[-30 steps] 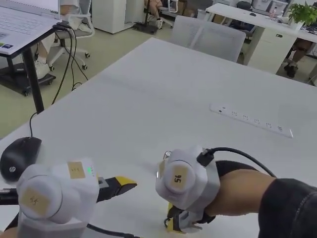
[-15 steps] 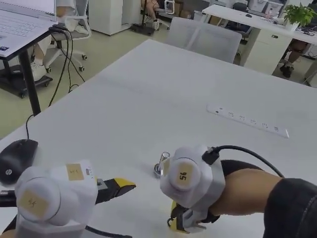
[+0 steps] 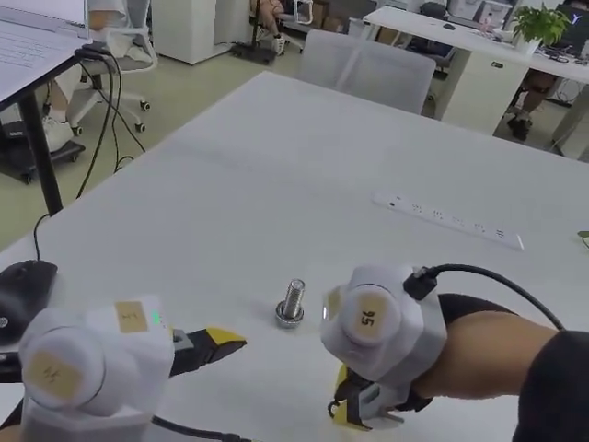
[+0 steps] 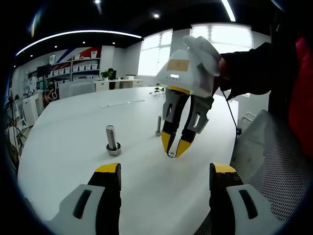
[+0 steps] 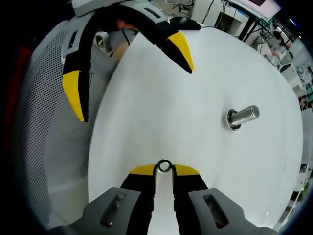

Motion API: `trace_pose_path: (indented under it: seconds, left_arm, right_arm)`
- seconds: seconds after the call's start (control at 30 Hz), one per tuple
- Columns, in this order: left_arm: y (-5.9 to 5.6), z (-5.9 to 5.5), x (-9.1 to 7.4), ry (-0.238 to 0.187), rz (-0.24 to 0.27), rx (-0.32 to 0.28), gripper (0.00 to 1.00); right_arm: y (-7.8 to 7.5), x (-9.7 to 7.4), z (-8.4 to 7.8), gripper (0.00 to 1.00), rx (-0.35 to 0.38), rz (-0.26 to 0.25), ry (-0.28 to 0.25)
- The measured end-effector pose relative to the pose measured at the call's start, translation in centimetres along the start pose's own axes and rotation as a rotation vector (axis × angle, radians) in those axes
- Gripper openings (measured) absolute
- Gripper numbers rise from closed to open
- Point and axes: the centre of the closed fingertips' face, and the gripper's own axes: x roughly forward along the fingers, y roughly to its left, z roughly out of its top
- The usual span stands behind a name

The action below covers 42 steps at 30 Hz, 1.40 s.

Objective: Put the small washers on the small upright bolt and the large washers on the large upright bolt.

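Right gripper view: the right gripper (image 5: 164, 169) clamps a washer (image 5: 164, 166) at its tips, low over the table (image 5: 195, 132), apparently for carrying to a bolt (image 5: 242, 117) nearby; the left gripper (image 4: 165, 169) hovers idle, jaws spread.

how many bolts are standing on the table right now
2. In the left gripper view, the large bolt stands in the open, and the small bolt stands just beyond the right tool. The tools could hide others.

A grey chair (image 3: 368, 66) is standing at the far edge of the white bench (image 3: 276, 175). A power strip (image 3: 448, 220) is lying on its right side. Beyond, a potted plant (image 3: 537, 22) is sitting on a desk (image 3: 465, 41).
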Motion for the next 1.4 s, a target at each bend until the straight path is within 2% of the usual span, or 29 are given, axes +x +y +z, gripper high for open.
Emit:
trace_pose_path:
  seconds: [1.17,1.4]
  left_arm:
    - [0.2,0.2,1.4,0.019,-0.041,0.014,0.73]
    - [0.1,0.0,1.4,0.026,-0.043,0.012,0.73]
  right_arm:
    - [-0.8,-3.0,-5.4,0.14,0.145,-0.054,0.008]
    - [-1.7,-3.7,-6.8,0.14,0.18,-0.072,0.016]
